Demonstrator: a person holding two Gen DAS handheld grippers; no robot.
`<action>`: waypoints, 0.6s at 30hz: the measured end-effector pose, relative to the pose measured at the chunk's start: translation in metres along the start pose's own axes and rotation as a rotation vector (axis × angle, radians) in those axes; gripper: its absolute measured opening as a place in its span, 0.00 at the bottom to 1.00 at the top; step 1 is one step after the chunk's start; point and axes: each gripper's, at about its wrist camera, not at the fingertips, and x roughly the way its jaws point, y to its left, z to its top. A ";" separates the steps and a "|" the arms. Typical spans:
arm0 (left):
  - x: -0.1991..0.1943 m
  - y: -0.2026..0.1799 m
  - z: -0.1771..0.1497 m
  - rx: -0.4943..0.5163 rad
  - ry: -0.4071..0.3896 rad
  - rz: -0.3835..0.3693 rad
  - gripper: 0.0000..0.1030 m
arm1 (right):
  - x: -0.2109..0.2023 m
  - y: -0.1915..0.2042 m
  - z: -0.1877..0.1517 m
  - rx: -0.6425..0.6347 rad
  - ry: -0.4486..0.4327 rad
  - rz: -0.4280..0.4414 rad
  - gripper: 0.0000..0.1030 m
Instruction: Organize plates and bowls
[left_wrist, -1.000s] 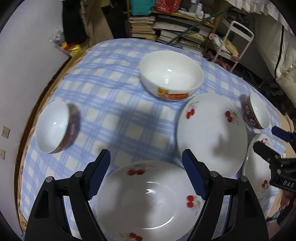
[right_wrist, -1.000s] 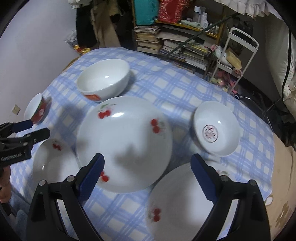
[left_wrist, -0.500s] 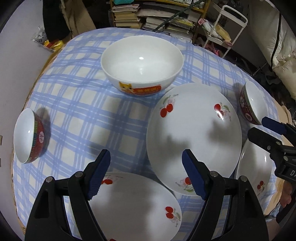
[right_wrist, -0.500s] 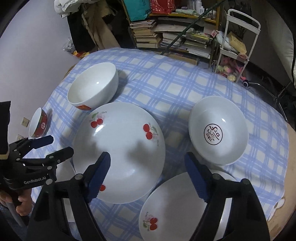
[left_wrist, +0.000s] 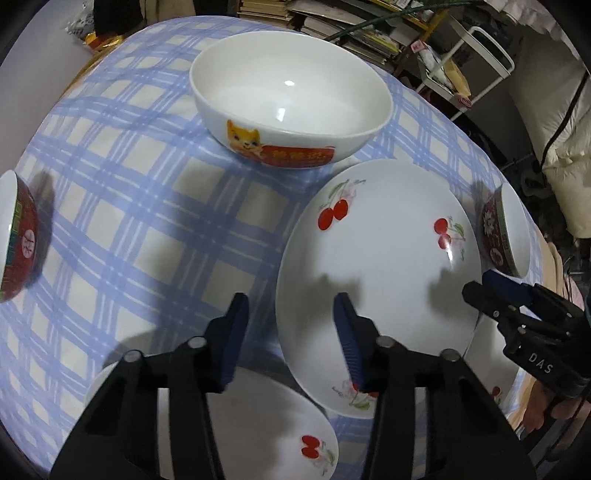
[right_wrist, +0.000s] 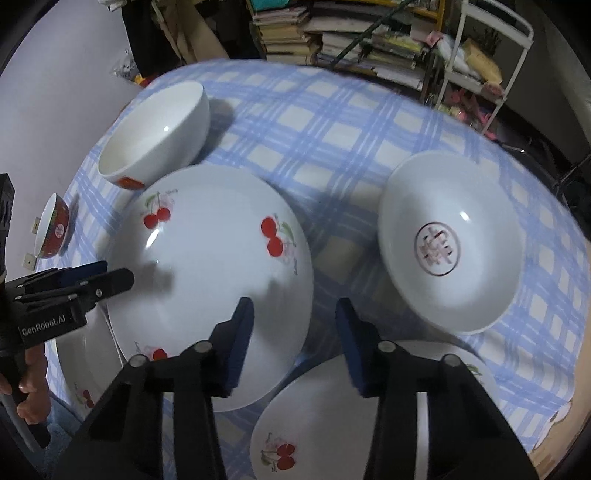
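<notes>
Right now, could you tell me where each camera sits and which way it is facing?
Left wrist: on the left gripper, looking forward and down over the table's left side at the large cherry plate and cat bowl; its open fingers show, with the right gripper at the right edge.
Right wrist: on the right gripper, looking down at the same plate and the emblem bowl; the left gripper enters from the left.
Shared: cherry plate, cat bowl, checked tablecloth.

— What can't you see all of?
— The small red bowl (left_wrist: 16, 236) at the table's left edge is cut off, and the near cherry plate (right_wrist: 354, 417) hides behind the right gripper (right_wrist: 293, 341).
— Anything fuzzy?
— Yes — the bookshelf (right_wrist: 340, 33).
</notes>
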 end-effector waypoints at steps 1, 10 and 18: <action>0.002 0.000 0.000 0.003 0.001 -0.001 0.38 | 0.003 -0.001 0.000 0.000 0.005 -0.003 0.43; 0.008 -0.009 -0.001 0.037 -0.016 0.044 0.19 | 0.014 -0.004 0.003 0.038 0.017 -0.009 0.12; -0.005 -0.006 0.004 0.020 -0.021 -0.031 0.19 | 0.011 -0.007 0.004 0.031 0.006 0.001 0.12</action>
